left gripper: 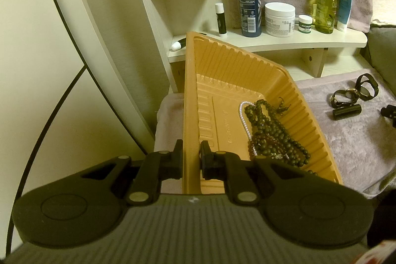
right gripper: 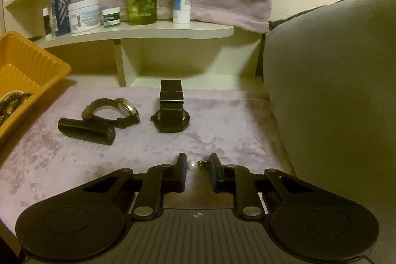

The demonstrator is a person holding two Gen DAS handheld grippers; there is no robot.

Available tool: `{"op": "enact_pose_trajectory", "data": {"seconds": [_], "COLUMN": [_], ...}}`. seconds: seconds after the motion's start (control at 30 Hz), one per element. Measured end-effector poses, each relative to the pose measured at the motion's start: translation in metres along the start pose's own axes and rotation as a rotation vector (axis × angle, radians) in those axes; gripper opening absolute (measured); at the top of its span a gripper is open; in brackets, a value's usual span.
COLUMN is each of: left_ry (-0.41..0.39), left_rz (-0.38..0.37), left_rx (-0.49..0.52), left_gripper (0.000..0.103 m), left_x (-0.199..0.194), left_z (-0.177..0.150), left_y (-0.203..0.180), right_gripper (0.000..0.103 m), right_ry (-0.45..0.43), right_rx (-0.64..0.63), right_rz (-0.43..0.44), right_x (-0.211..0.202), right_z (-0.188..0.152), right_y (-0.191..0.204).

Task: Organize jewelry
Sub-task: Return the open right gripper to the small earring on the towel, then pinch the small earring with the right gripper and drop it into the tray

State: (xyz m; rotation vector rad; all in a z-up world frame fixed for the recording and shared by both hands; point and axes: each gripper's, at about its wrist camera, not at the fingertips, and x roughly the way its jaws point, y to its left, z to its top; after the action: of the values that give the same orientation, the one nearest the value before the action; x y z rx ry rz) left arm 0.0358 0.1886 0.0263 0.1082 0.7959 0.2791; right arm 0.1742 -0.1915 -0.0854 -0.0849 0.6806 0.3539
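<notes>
Jewelry, a small white pearl earring with a gold hook [right gripper: 195,163], lies on the mauve plush cloth [right gripper: 222,125] between the right gripper's [right gripper: 197,160] narrowly parted, untouching jaws. At ten o'clock, the left gripper [left gripper: 191,155] clamps the orange ribbed plastic tray's [left gripper: 222,66] wall, beads inside.

You can't tell whether the right gripper [right gripper: 197,163] pads touch the pearl earring [right gripper: 195,163] lying between them, the orange tray [right gripper: 37,61] runs off the picture's left edge, and the jars' [left gripper: 280,19] label print is too small to read.
</notes>
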Motion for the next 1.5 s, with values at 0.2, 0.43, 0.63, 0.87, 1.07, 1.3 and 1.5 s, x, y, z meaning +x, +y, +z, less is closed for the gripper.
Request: {"op": "enact_pose_trajectory", "data": {"seconds": [0.2,0.43,0.63,0.87,1.07,1.3,1.5], "left_ry": [0.000,-0.001,-0.001,-0.001,-0.001,-0.001,-0.001], "left_rz": [0.001,0.000,0.000,-0.003,-0.007,-0.010,-0.010], "left_rx": [0.000,-0.001,-0.001,-0.001,-0.002,-0.001,-0.002], "left_gripper": [0.012,0.012,0.012,0.012,0.012,0.012,0.012], "left_x": [0.000,0.000,0.000,0.000,-0.001,-0.001,-0.001], "left_z": [0.000,0.000,0.000,0.000,0.000,0.000,0.000], "left_y": [0.000,0.000,-0.001,-0.001,-0.001,0.000,0.001], "right_gripper": [0.019,0.019,0.019,0.019,0.019,0.019,0.019], "right_ry": [-0.037,-0.121,-0.155,-0.170,-0.163,-0.126,-0.095], "right_rx": [-0.031,-0.058,-0.084,-0.108,-0.140,-0.152,-0.179], "right_rz": [-0.007,0.033,0.144,0.282,0.391,0.494,0.540], "right_x": [-0.013,-0.038,-0.051,-0.046,-0.040,-0.035,-0.034], "right_z": [0.004,0.023,0.040,0.057,0.065,0.066,0.060], "right_y": [0.008,0.034,0.073,0.129,0.173,0.201,0.216]}}
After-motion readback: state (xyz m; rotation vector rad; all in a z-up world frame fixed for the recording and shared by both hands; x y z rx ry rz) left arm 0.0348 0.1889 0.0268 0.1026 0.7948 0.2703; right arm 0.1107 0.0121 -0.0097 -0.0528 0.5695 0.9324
